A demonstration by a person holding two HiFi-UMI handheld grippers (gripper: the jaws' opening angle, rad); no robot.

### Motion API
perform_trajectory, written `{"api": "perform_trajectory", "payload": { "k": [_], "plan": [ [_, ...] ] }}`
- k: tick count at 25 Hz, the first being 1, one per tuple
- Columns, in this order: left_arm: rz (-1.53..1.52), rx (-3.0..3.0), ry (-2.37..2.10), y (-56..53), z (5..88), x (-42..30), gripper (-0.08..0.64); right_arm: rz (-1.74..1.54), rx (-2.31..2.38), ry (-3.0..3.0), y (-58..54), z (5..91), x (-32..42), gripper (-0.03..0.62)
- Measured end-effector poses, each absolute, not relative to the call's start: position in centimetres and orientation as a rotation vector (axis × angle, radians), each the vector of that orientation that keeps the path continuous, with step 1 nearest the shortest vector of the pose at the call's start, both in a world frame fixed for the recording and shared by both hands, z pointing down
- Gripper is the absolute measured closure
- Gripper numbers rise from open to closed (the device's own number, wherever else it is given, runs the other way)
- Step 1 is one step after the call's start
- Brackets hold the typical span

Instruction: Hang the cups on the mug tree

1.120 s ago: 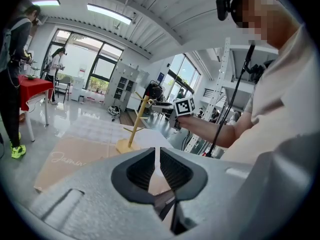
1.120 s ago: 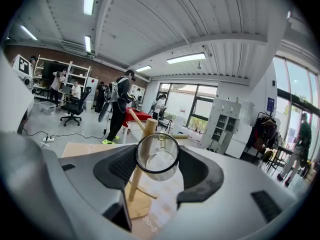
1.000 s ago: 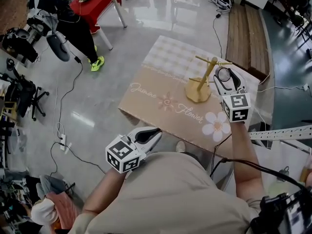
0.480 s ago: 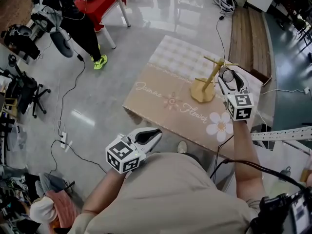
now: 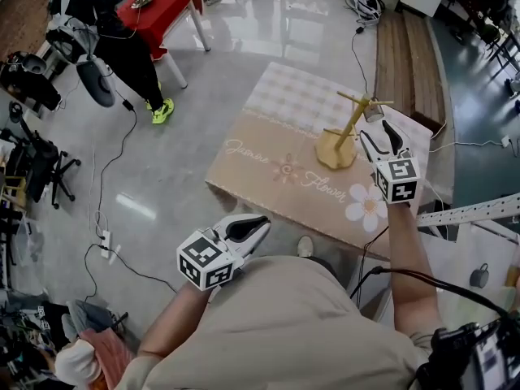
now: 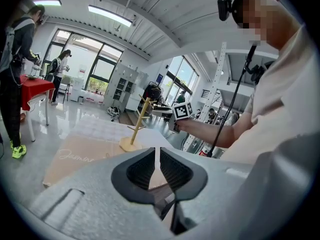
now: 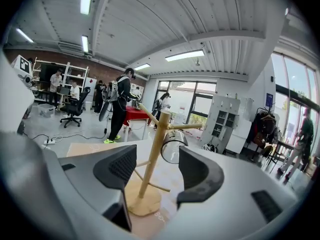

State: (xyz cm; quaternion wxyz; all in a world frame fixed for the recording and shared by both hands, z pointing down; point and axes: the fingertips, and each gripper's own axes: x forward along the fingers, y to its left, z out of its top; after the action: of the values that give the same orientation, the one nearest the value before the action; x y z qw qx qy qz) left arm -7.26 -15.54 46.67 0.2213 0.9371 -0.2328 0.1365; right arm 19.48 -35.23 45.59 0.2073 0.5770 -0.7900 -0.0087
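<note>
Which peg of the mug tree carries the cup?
The level top peg on the trunk's right in the right gripper view: the clear cup hangs from it. The other pegs are bare.

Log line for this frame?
cup: hanging on mug tree | right gripper: open, empty, facing cup | left gripper: shut, empty

Person: beige short-sleeved shirt (image 5: 284,331). The left gripper (image 5: 262,221) and right gripper (image 5: 379,134) have light grey moulded shells and black ribbed jaw pads. Each carries a black-and-white square-marker cube (image 5: 203,260). A thin black cable (image 5: 406,272) shows at 4 o'clock in the head view.
</note>
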Motion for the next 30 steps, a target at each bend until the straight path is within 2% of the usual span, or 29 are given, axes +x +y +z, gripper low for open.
{"api": "perform_trajectory", "payload": {
  "k": [6, 15, 18, 30],
  "plan": [
    [0.382, 2.613, -0.56, -14.7, 46.7, -7.5, 0.523, 0.067, 1.605, -2.224, -30.8, 46.7, 17.4, 0.341],
    [0.445, 2.691, -0.381, -11.9, 47.0, -7.7, 0.523, 0.266, 1.547, -2.312, -19.4, 49.5, 11.3, 0.522],
    [0.492, 2.727, -0.317, -10.9, 47.5, -7.7, 0.523, 0.356, 1.541, -2.335, -15.7, 50.6, 9.2, 0.556],
    [0.485, 2.765, -0.069, -6.0, 47.1, -7.2, 0.523, 0.552, 1.424, -2.379, -3.9, 53.4, -0.1, 0.574]
  ]
}}
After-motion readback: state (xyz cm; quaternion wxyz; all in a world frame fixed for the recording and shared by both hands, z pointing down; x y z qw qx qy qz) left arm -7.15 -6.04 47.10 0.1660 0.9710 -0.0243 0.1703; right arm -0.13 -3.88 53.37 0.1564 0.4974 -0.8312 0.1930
